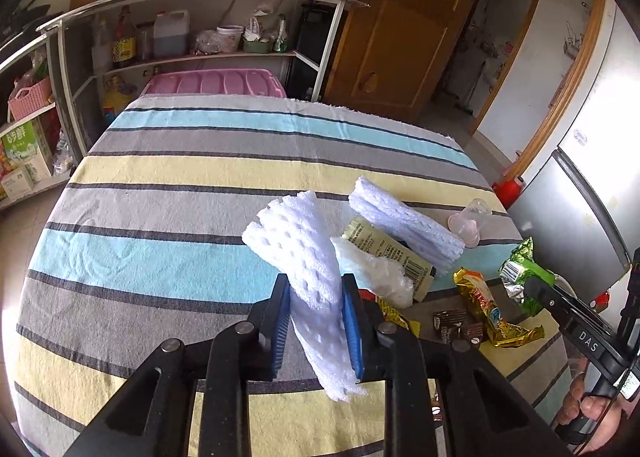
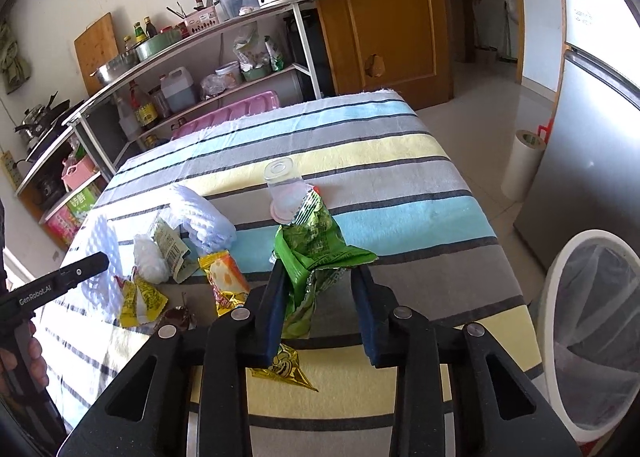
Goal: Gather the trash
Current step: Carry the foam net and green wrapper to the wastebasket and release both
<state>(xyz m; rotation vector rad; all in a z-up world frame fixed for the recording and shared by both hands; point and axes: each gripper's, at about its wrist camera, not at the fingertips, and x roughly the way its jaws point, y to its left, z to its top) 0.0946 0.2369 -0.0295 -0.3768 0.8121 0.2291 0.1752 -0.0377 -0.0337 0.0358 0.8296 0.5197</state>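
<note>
My left gripper is shut on a white foam net sleeve and holds it above the striped tablecloth. My right gripper has a crumpled green wrapper between its blue pads; the jaws stand wide and the wrapper touches only the left pad, so the grip is unclear. More trash lies on the cloth: a second foam sleeve, a clear plastic bag, a yellow-green packet, gold and yellow wrappers, brown wrappers and a small clear cup.
A white bin with a clear liner stands on the floor right of the table. A grey fridge and a paper roll are beyond it. A metal kitchen rack and a pink lid stand behind the table.
</note>
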